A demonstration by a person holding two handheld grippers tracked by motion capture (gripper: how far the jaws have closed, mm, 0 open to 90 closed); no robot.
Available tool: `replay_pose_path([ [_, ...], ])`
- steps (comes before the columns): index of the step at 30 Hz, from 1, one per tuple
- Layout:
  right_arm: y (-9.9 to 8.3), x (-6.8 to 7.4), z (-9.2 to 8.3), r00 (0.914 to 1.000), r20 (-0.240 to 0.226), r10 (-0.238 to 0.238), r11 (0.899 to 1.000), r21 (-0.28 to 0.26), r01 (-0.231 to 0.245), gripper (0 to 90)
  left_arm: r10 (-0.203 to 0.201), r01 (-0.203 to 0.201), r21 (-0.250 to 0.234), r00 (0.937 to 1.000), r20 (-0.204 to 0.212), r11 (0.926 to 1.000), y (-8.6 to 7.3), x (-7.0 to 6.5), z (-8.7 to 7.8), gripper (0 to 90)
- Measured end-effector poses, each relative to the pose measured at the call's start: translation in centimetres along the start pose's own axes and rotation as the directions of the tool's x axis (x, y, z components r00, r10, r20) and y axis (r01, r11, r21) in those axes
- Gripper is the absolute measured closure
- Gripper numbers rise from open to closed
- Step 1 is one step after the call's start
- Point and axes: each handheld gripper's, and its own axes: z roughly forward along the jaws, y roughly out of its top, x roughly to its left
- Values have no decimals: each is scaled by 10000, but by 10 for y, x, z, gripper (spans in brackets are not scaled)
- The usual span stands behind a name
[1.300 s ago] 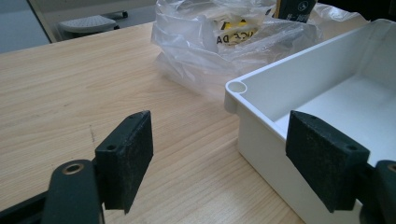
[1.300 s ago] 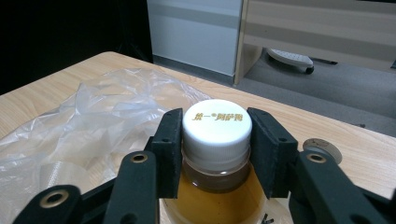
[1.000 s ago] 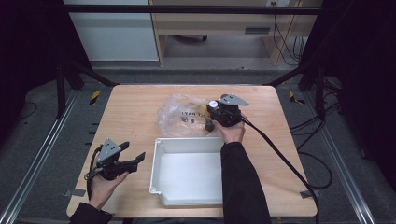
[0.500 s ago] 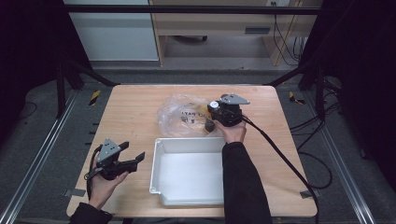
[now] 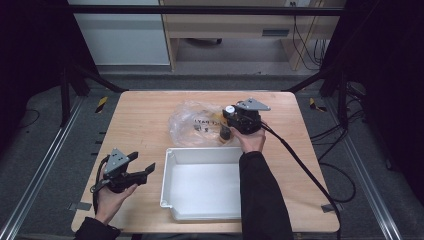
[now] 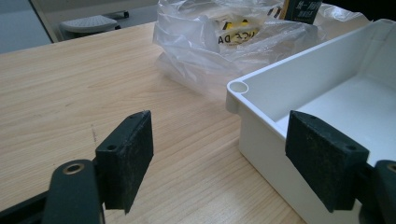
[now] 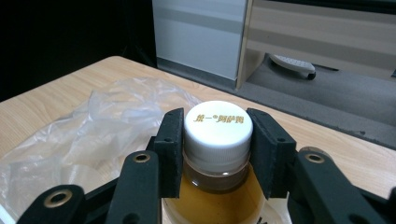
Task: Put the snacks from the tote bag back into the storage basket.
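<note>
A bottle [image 7: 218, 140] with a white cap and amber liquid stands among the folds of a clear plastic bag [image 5: 192, 122] at the back of the wooden table. My right gripper [image 7: 218, 149] is shut on the bottle's cap and neck, one pad on each side. From above, the right gripper [image 5: 230, 112] sits just behind the white tray [image 5: 200, 154], with the bottle's body [image 5: 225, 134] below it. My left gripper [image 5: 141, 161] lies low at the front left, open, its pads [image 6: 126, 158] wide apart beside the tray's corner [image 6: 239, 87].
The bag [image 6: 210, 42] is crumpled and printed, lying against the tray's far rim. The tray is deep and has nothing in it. Bare table [image 5: 140, 120] stretches to the left of the bag. A cable [image 5: 300, 165] trails from the right gripper off the right side.
</note>
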Motion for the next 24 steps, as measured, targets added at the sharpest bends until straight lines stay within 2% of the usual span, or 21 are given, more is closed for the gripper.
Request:
replay_pose_path([
  [24,28,4,-22,9993,-330,-197,9984,-543,179,589,-70,70,-30,10000,-61,10000,0,0,0,232],
])
